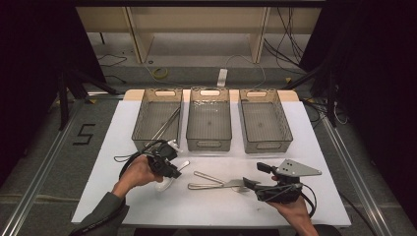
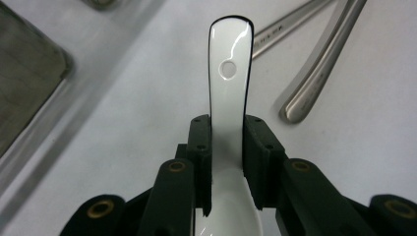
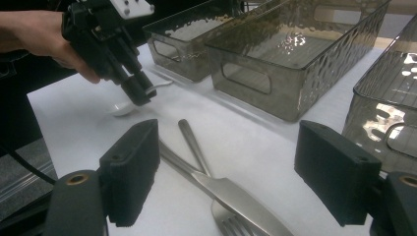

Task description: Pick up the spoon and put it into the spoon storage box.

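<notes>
Left gripper view: white spoon [image 2: 228, 98] handle points straight beyond tongs.

Three baskets [image 1: 209, 123] stand in a row; before them the knife [image 1: 211, 185] and fork [image 1: 219, 179] block the middle, with bare surface [image 1: 113, 147] left of the baskets.

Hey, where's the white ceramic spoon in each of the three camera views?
High view: white spoon at lower left of centre, under the left gripper.
Left gripper view: centre, handle rising between the jaws.
Right gripper view: upper left, beneath the other gripper.
Shared landmark: metal knife beside it.
</notes>
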The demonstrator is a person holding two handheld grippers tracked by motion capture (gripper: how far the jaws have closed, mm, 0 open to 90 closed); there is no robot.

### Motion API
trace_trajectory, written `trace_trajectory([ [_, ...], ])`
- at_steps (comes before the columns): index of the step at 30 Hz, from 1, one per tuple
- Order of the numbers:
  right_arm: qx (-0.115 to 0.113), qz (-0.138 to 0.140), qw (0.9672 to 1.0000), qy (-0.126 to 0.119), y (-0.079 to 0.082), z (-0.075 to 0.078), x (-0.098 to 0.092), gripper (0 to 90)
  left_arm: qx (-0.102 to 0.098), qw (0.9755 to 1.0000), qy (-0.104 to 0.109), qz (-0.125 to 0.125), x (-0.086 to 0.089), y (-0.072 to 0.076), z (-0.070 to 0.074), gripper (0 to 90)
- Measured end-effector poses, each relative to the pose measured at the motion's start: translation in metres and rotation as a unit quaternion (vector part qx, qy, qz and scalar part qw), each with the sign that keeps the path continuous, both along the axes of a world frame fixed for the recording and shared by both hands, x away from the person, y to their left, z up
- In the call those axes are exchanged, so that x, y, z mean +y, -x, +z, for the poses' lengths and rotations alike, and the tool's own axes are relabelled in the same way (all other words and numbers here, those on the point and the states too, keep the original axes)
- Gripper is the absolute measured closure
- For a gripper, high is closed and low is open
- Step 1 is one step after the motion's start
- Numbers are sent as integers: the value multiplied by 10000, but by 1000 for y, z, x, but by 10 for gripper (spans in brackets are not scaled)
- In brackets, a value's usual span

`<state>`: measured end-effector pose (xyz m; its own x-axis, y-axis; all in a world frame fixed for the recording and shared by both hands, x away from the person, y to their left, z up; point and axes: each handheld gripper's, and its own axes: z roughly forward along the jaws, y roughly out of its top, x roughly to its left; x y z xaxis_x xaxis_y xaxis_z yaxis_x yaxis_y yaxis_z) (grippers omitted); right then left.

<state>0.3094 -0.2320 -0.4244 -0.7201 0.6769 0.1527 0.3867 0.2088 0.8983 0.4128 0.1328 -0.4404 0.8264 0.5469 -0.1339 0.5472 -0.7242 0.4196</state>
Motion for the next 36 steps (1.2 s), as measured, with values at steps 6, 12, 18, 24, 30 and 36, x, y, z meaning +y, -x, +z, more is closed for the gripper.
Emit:
trace_trajectory([
  [6, 0, -4, 10000, -2, 0, 0, 0, 261, -68, 9992, 344, 201, 5, -1, 8, 745],
  [12, -1, -5, 10000, 0, 0, 0, 0, 261, -165, 9969, 636, 428, 10, -4, 17, 746],
  [18, 4, -6, 10000, -9, 0, 0, 0, 261, -253, 9914, 1057, 723, 14, -7, 26, 745],
  [24, 26, -12, 10000, -3, -1, -1, 1, 260, -338, 9857, 1362, 932, 14, -12, 36, 745],
  [30, 23, -49, 10000, -10, -1, -1, 0, 260, -505, 9816, 1528, 1027, 12, -17, 47, 745],
  [36, 26, -40, 10000, -19, -1, -1, 0, 260, -650, 9764, 1718, 1137, 12, -29, 58, 745],
])
